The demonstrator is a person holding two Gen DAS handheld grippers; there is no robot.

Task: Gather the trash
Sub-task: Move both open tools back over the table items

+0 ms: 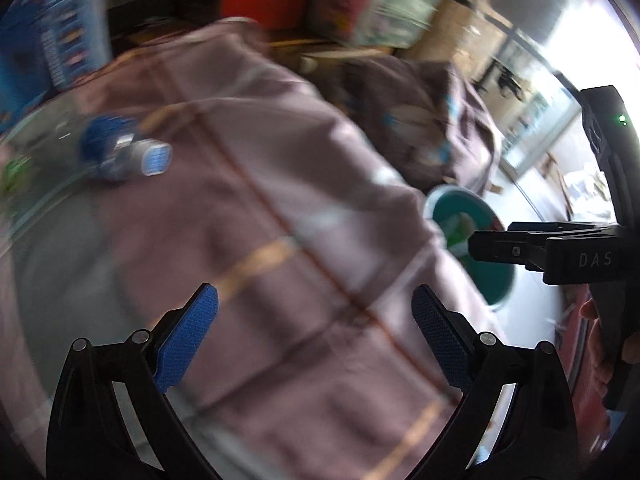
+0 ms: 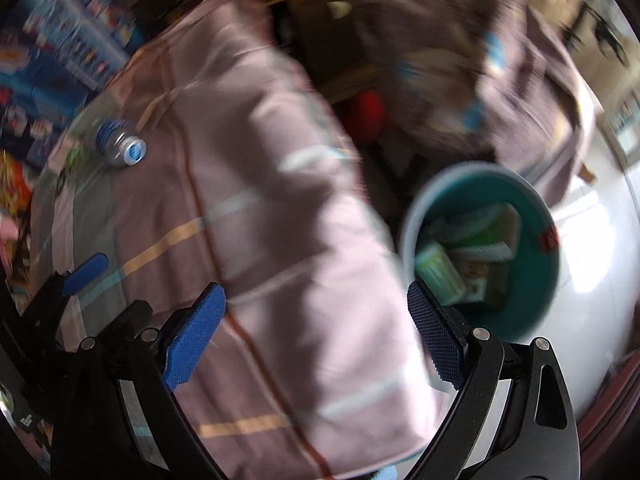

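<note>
Reading "DAS" on right claw [image 1: 480, 246].

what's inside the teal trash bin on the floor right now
Inside the teal bin, the right wrist view shows several cartons and boxes, mostly green and white, piled loosely. The picture is blurred, so labels can't be read, and anything beneath that pile is covered.

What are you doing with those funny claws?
Picking up trash. Both claws, the left claw and the right claw, are open and hold nothing right now. A plastic bottle lies on the pink cloth on the table. Beside the table stands a green bin with boxes already inside.
</note>
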